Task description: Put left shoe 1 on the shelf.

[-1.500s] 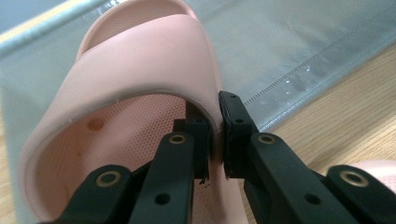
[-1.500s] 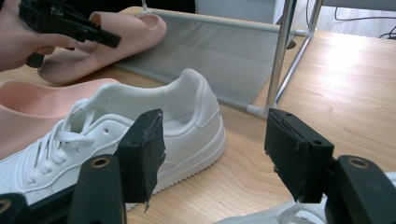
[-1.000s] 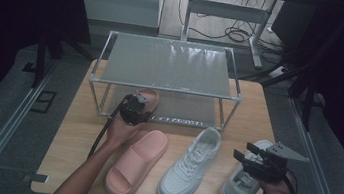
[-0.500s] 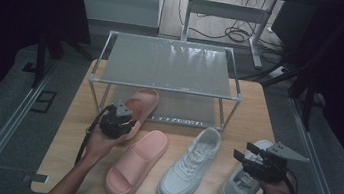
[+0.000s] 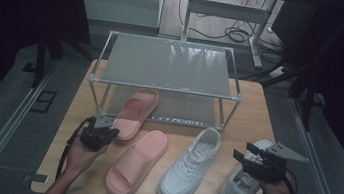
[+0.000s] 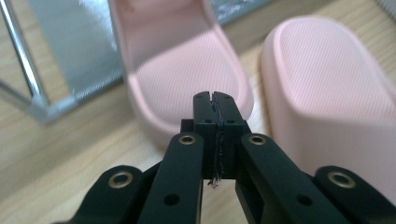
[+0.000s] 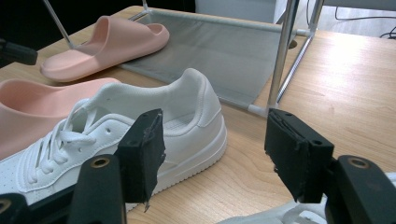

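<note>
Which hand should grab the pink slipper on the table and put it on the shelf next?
Probably the left. The left gripper, jaws just closed on nothing, sits right beside the loose pink slipper. The right gripper hangs open over the white sneakers, farther away.

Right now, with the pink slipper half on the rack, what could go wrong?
The slipper lies only partly on the rack's bottom shelf, its heel out on the table, so a bump could slide it off. The left tool is shut, nothing between its jaws, right by that heel; pushing forward might shove it crooked. The right tool, jaws open, hovers above one white sneaker and might knock the other.
</note>
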